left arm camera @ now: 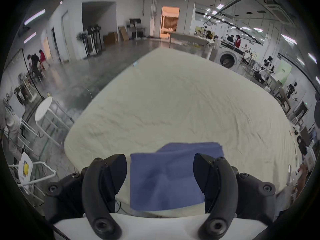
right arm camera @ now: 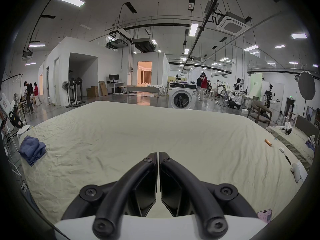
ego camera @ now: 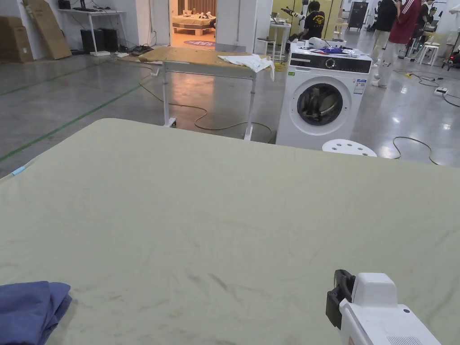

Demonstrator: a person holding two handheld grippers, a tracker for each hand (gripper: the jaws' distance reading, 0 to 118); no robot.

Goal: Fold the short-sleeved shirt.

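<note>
Looking down past your left gripper (left arm camera: 160, 174), you have its jaws spread wide apart, with the folded blue shirt (left arm camera: 166, 179) lying between and beyond them on the pale sheet (left arm camera: 173, 96). Neither jaw presses on the cloth; whether they touch it at all cannot be told, as that picture is a little blurred. The shirt sits as a compact rectangle near the edge of the sheet closest to you, with a second folded layer peeking out at its far side.

From your head view, the same shirt (ego camera: 29, 310) shows at the lower left corner, lying on the sheet (ego camera: 224, 215), and the white body of your right gripper (ego camera: 382, 314) shows at the lower right, well apart from the shirt.

Your right gripper (right arm camera: 158, 154) has its jaws brought together with a hairline slit between them and nothing caught there. It hangs over a bare stretch of sheet (right arm camera: 155, 127). In that view the shirt (right arm camera: 32, 149) lies far off to the left, near the corner of the sheet, as a small rumpled blue bundle.

Beyond the far edge of the sheet stands a white washing machine (ego camera: 321, 101), with a round white stool (ego camera: 348, 147) just in front of it. A table (ego camera: 202, 58) carrying a white cloth (ego camera: 249, 61) stands farther back on the grey floor (ego camera: 67, 99).
</note>
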